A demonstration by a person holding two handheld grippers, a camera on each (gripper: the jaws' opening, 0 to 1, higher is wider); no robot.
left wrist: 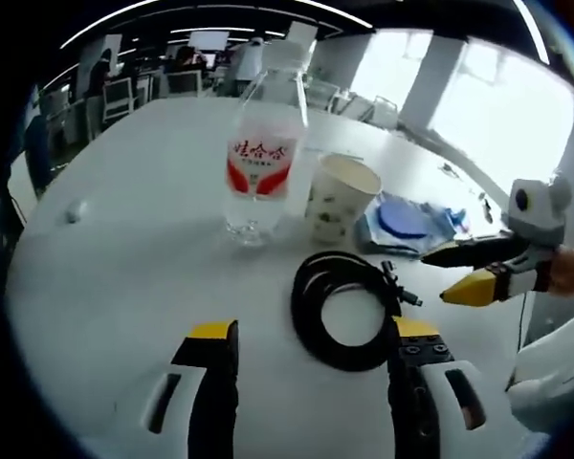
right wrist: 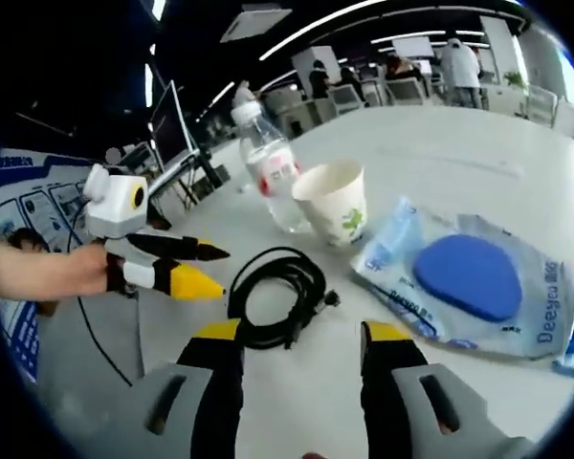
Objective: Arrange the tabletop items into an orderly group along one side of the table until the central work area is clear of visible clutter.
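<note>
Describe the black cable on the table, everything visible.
The black cable is wound into a loose round coil of several loops, lying flat on the white table. It looks like rubber-sheathed cord, with a small plug end sticking out at one side of the coil. It sits just in front of the paper cup and water bottle, apart from both. No claw touches it.

Ahead of the left gripper, beyond the white table (left wrist: 124,258), stand office chairs (left wrist: 120,96). Bright windows (left wrist: 497,105) (washed out) lie right; ceiling light strips (right wrist: 316,29) glow overhead.
</note>
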